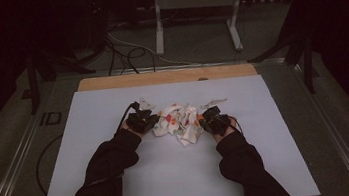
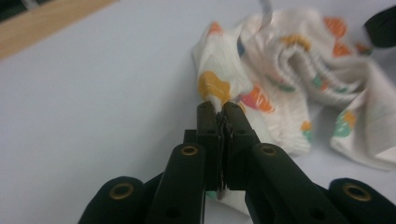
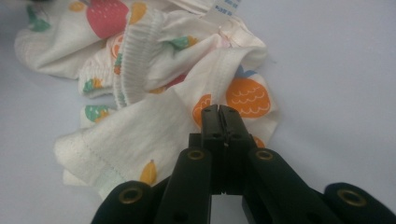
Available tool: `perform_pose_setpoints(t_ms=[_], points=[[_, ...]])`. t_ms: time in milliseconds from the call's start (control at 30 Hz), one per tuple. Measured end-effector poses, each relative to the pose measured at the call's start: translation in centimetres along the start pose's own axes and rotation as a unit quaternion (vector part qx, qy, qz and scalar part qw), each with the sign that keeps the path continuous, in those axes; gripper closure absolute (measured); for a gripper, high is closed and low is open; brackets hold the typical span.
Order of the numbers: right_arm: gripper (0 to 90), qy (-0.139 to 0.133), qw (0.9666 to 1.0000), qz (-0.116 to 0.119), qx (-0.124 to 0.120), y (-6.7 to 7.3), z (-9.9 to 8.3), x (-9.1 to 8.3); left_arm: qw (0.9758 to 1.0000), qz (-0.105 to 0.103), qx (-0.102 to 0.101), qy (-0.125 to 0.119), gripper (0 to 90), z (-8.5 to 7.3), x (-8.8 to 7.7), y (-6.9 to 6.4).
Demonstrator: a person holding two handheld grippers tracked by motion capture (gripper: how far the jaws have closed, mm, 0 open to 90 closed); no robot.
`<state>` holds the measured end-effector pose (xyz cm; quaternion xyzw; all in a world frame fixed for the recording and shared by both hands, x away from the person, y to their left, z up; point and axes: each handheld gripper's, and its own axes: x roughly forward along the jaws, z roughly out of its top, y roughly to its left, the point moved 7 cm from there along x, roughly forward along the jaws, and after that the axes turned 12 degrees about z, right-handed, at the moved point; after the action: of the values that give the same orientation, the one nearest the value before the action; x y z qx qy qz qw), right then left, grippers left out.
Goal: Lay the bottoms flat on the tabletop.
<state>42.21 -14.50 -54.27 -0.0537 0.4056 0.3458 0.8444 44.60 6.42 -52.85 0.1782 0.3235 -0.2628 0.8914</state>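
My black grippers; cream cloth (image 1: 179, 121) printed with orange, red, yellow, green fruit; pale lilac-white table sheet (image 1: 122, 185).

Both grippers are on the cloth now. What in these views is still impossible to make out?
- Garment: bunched, so its type is unclear in the high view.
- Label: cut off by the top edge, print blurred, right gripper view.
- Right gripper: shut; its jaws hide whether fabric is pinched.

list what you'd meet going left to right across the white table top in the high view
Black left gripper, shut on one edge of the cloth → crumpled white fruit-print cloth → black right gripper, shut on the cloth's other edge, all on the white table top.
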Motion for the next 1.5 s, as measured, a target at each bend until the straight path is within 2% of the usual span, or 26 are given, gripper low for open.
perform_pose_setpoints(t_ms=[100, 133, 267, 433, 467, 500, 567, 600, 667, 700, 833, 967, 1200, 1267, 1300, 1333, 1400, 1467, 1500], points=[[89.6, -0.004, 0.9999, 0.010, 0.009, 0.0, 0.1, 0.1, 1.0000, 0.000, -0.002, -0.004, 88.2, 0.1, -0.3, 0.1], [55.6, -0.030, 0.9988, 0.030, 0.022, 0.1, 0.5, 0.4, 1.0000, 0.000, 0.000, -0.003, 88.1, 0.1, -0.4, 0.1], [46.3, -0.029, 0.9988, 0.019, 0.035, -0.1, 0.7, 1.5, 1.0000, -0.006, -0.002, -0.001, 88.2, 0.1, -0.3, -0.1], [53.4, -0.020, 0.9988, 0.003, 0.045, -0.8, 0.7, 2.5, 0.9999, -0.010, -0.001, -0.003, 88.1, 0.2, -0.3, -0.3], [65.3, -0.006, 0.9988, 0.010, 0.047, -0.9, 0.4, 3.1, 0.9999, -0.010, -0.001, -0.003, 88.1, 0.3, -0.2, -0.4], [72.8, 0.002, 0.9990, 0.007, 0.044, -0.9, 0.2, 3.2, 0.9999, -0.010, -0.001, -0.003, 88.1, 0.3, -0.2, -0.4], [85.8, 0.002, 0.9991, 0.008, 0.042, -0.8, 0.3, 3.2, 0.9999, -0.011, -0.005, -0.005, 88.1, 0.3, -0.4, -0.2], [87.7, 0.002, 0.9990, 0.006, 0.043, -0.8, 0.4, 3.0, 0.9999, -0.010, -0.006, -0.006, 88.2, 0.3, -0.5, -0.2], [88.4, 0.004, 0.9992, 0.005, 0.039, -0.7, 0.5, 2.9, 0.9999, -0.009, -0.008, -0.007, 88.2, 0.4, -0.6, 0.0], [88.8, 0.006, 0.9997, -0.007, 0.025, -0.7, 0.8, 2.5, 0.9999, -0.009, -0.009, -0.009, 88.1, 0.5, -0.7, 0.1], [89.1, -0.005, 0.9996, -0.023, 0.014, -1.1, 2.1, 1.0, 0.9997, -0.006, -0.015, -0.016, 88.1, 0.8, -1.6, 0.8], [89.2, -0.014, 0.9994, -0.031, 0.009, -1.4, 3.1, -0.5, 0.9995, -0.002, -0.022, -0.024, 88.2, 1.1, -2.7, 1.7], [89.2, -0.047, 0.9979, -0.045, 0.000, -1.7, 4.8, -3.2, 0.9984, 0.014, -0.037, -0.041, 88.2, 1.6, -5.2, 3.6], [89.2, -0.052, 0.9974, -0.050, -0.002, -1.8, 5.1, -3.7, 0.9984, 0.014, -0.037, -0.041, 88.2, 1.6, -5.2, 3.6], [89.2, -0.052, 0.9974, -0.050, -0.002, -1.8, 5.1, -3.7, 0.9979, 0.015, -0.036, -0.051, 88.2, 1.8, -6.2, 4.0], [89.2, -0.072, 0.9961, -0.051, -0.007, -1.5, 5.8, -5.0, 0.9974, 0.020, -0.036, -0.059, 88.2, 1.7, -7.1, 4.3], [89.2, -0.078, 0.9952, -0.055, -0.021, -1.2, 5.8, -5.8, 0.9972, 0.019, -0.041, -0.060, 88.2, 1.1, -7.8, 4.6], [89.2, -0.080, 0.9949, -0.057, -0.024, -1.1, 5.7, -6.1, 0.9972, 0.019, -0.041, -0.060, 88.2, 1.1, -7.8, 4.6], [89.1, -0.082, 0.9951, -0.047, -0.029, -0.8, 5.1, -6.6, 0.9976, 0.009, -0.045, -0.051, 88.2, -0.5, -8.5, 4.5]])
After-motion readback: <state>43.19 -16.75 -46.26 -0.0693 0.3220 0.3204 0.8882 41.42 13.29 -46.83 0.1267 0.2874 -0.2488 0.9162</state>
